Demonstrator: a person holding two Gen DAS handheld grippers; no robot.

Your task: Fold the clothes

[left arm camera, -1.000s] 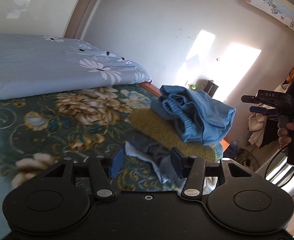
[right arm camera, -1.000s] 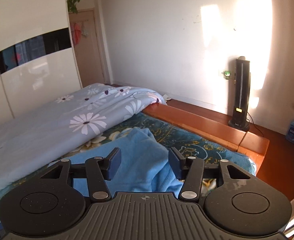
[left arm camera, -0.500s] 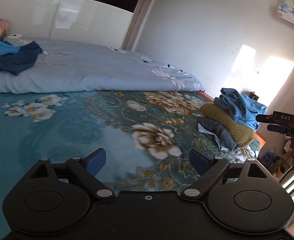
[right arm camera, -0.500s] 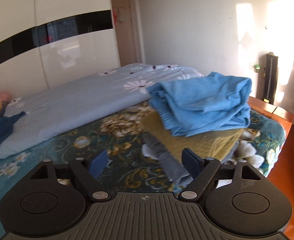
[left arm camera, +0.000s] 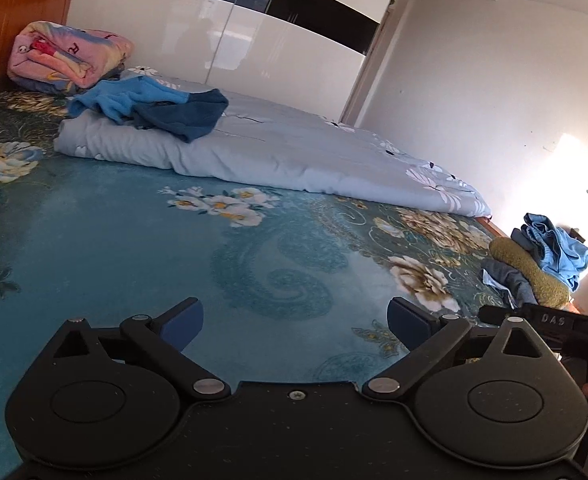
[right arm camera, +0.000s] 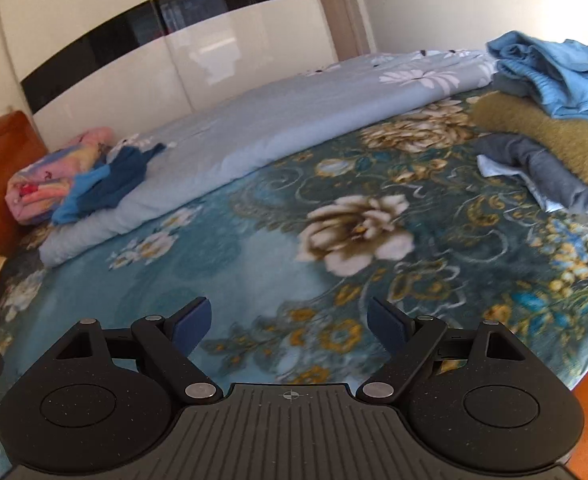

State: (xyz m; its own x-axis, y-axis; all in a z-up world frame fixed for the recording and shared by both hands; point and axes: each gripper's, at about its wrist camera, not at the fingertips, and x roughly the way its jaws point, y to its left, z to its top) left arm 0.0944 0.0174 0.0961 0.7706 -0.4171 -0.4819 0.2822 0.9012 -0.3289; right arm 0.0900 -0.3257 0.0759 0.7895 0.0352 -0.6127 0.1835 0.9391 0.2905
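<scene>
While both claws hung over the bare middle of the bed (left arm camera: 105,240), neither had anything in it: your left claw (left arm camera: 295,322) had its jaws opening toward their widest with only the teal flowered bedspread between them, and your right claw (right arm camera: 289,326) stood wide apart and empty too.

What your next reach turned on was direction. The unfolded clothes (left arm camera: 149,110) (a bright blue piece tangled with a navy one) lay far ahead and to the left of both claws, up on the rolled pale quilt (left arm camera: 294,152) near the pink blanket (left arm camera: 65,56) by the headboard. In the right wrist view the same heap (right arm camera: 101,184) sat well off to the left, so I judged your left hand the nearer one. Its long axis ran roughly along the quilt's ridge, across your line of approach.

Off to the right lay the stack (right arm camera: 554,92): a light blue knit on top, a coarse olive piece beneath, grey cloth poking out at the front. It looked soft and slumped, not square.

The heap looked fleecy, thick and limp, likely to sag when you lifted it.
</scene>
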